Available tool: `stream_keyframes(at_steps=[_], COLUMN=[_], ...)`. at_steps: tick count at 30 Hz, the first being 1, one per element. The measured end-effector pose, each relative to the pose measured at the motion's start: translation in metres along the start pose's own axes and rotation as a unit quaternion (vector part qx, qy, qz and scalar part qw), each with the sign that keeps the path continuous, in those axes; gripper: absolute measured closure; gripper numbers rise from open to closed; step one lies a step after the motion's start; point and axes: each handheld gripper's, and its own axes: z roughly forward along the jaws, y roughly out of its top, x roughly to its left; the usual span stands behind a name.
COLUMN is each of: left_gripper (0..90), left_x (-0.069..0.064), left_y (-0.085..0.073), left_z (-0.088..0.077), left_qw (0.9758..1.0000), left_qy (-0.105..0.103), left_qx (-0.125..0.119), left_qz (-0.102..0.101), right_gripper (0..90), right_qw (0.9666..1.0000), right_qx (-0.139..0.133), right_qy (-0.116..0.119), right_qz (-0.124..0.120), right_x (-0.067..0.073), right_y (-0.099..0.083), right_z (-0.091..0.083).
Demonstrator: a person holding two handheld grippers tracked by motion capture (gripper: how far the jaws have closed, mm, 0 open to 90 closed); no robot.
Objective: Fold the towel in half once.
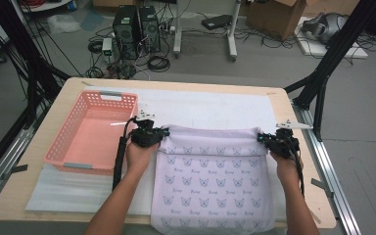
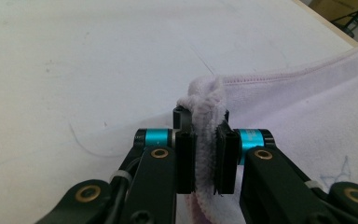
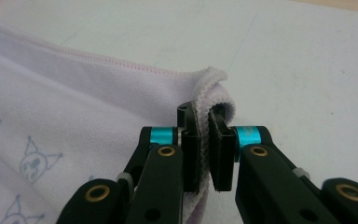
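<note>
A pale lilac towel (image 1: 210, 181) printed with small blue cat faces lies on the table's white mat and hangs over the near edge. Its far edge is lifted and rolled between the two grippers. My left gripper (image 1: 149, 134) is shut on the towel's far left corner (image 2: 205, 140); the plush cloth is squeezed between its black pads (image 2: 185, 161). At the other end, my right gripper (image 1: 279, 141) is shut on the far right corner (image 3: 212, 93), with the hem (image 3: 121, 63) stretching away to the left.
A pink plastic basket (image 1: 73, 142) stands on the left of the table, close beside my left gripper. The white mat (image 1: 215, 105) lies bare beyond the towel. The wooden table edge (image 1: 293, 117) and a metal rail run along the right.
</note>
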Motion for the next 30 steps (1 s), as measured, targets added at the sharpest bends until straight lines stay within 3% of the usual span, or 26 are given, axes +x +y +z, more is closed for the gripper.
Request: stream_keyframes(at_steps=[6,11,12,14,16,18,20,24,28,30], left_gripper=[81.8,80.1,76.7,62.2,56.1,53.3,52.3,59.3,59.7,63.9], left_x=[0.009,0.010,0.009,0.007,0.007,0.008,0.007,0.003,0.001,0.001], left_y=[0.005,0.001,0.000,0.000,-0.001,-0.003,-0.005,-0.006,-0.010,-0.016], left_z=[0.010,0.017,0.018,0.015,0.009,0.006,0.005,0.002,0.007,0.008], left_qw=[1.0000,0.9997,0.9992,0.9993,0.9996,0.9996,0.9993,0.9986,0.9973,0.9980], left_qy=[0.006,0.008,0.014,0.019,0.018,0.016,0.014,0.016,0.021,0.023], left_qx=[0.004,0.024,0.036,0.032,0.021,0.020,0.035,0.049,0.069,0.059], left_qz=[-0.004,-0.007,-0.002,0.001,-0.008,-0.011,-0.006,0.008,0.012,0.005], right_gripper=[84.9,83.9,78.8,57.9,53.6,53.1,52.8,53.8,55.8,60.7], right_qw=[0.9999,0.9999,0.9999,0.9997,0.9992,0.9989,0.9991,0.9985,0.9991,0.9993], right_qx=[0.006,0.011,0.008,0.004,0.000,-0.003,-0.003,-0.014,0.014,0.025], right_qy=[-0.004,-0.007,-0.001,-0.003,-0.005,-0.006,-0.007,-0.001,0.014,0.015], right_qz=[0.010,0.010,0.015,0.022,0.039,0.045,0.043,0.053,0.037,0.024], right_x=[-0.006,-0.007,-0.006,-0.007,-0.010,-0.012,-0.012,-0.013,-0.005,-0.002], right_y=[0.006,0.010,0.010,0.010,0.010,0.008,0.007,0.006,0.004,0.002], right_z=[0.015,0.022,0.023,0.022,0.017,0.010,0.006,0.000,0.004,0.006])
